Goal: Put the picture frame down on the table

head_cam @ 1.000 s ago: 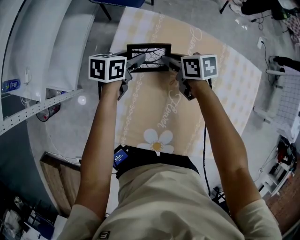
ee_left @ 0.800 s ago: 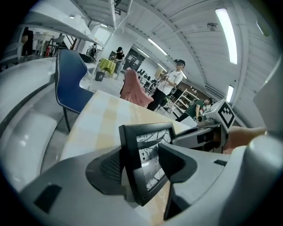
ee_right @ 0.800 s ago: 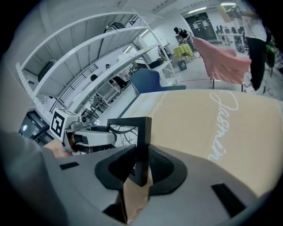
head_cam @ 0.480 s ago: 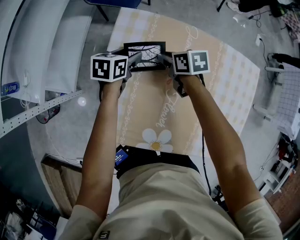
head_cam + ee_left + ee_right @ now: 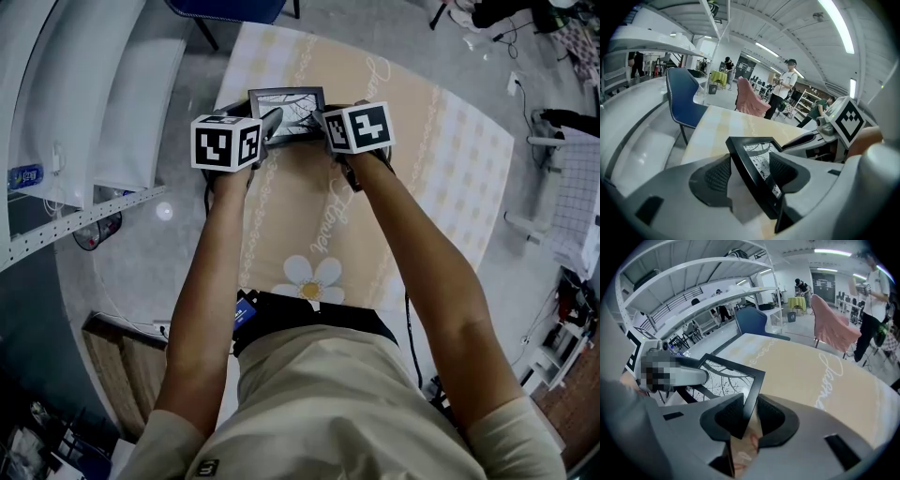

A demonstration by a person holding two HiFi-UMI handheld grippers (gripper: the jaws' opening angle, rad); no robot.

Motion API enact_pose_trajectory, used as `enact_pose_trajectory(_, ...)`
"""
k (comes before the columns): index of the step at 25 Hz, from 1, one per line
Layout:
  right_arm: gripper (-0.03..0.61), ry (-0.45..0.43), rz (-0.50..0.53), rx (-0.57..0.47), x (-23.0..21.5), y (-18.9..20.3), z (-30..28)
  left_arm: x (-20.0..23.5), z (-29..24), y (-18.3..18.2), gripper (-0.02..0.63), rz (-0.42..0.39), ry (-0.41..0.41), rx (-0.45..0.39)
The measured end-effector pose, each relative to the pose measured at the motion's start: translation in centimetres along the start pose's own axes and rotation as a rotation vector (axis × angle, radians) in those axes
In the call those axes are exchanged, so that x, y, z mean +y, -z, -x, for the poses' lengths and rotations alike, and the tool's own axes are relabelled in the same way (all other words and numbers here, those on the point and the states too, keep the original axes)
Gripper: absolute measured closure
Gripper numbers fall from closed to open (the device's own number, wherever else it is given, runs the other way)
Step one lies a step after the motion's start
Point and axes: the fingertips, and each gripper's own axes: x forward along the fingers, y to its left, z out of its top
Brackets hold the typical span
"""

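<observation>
The black picture frame (image 5: 289, 101) with a black-and-white branch print sits at the far-left part of the beige table (image 5: 422, 178), between both grippers. My left gripper (image 5: 273, 118) has the frame's left edge (image 5: 749, 161) between its jaws. Those jaws have just been opening. A gap shows beside the left pad (image 5: 717, 177), so the left gripper (image 5: 750, 173) is open around the frame. My right gripper (image 5: 324, 120) holds the frame's right corner (image 5: 729, 376). In its own view the right gripper (image 5: 750, 417) has both pads close against the rim.
A blue chair (image 5: 225, 7) stands past the table's far end, also seen as the blue chair (image 5: 682, 101). White shelving (image 5: 84, 94) runs along the left. A pink-covered chair (image 5: 832, 324) and several people stand farther off. A daisy print (image 5: 314, 278) marks the cloth near my body.
Both grippers and the frame have shifted a little farther away across the table, and the two marker cubes have drawn closer together and rolled. The left jaws stand wider.
</observation>
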Motion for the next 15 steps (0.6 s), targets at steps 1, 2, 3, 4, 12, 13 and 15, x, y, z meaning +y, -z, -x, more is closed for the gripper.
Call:
enact_pose_trajectory(1,0.485,0.005,0.002,0.005,0.0,0.0,-0.1,0.3,0.4,-0.1,0.374,-0.018,-0.025,0.0)
enact_pose_trajectory(2,0.486,0.01,0.002,0.011,0.0,0.1,-0.1,0.6,0.9,-0.1,0.374,-0.034,-0.048,-0.001)
enact_pose_trajectory(3,0.489,0.016,-0.001,0.016,0.0,0.2,-0.2,0.9,1.5,-0.1,0.374,-0.043,-0.064,-0.004)
enact_pose_trajectory(4,0.491,0.02,-0.008,0.016,0.0,0.2,-0.2,1.1,2.1,-0.1,0.374,-0.044,-0.07,-0.009)
enact_pose_trajectory(12,0.5,-0.025,-0.048,-0.094,0.9,-1.4,3.7,-0.2,7.7,-2.6,0.374,-0.07,-0.071,-0.116)
enact_pose_trajectory(13,0.5,-0.033,-0.048,-0.112,1.2,-1.7,4.6,-0.6,8.7,-3.0,0.374,-0.072,-0.069,-0.137)
enact_pose_trajectory(15,0.503,-0.057,-0.047,-0.159,2.0,-2.6,6.8,-1.6,10.9,-4.1,0.376,-0.074,-0.061,-0.185)
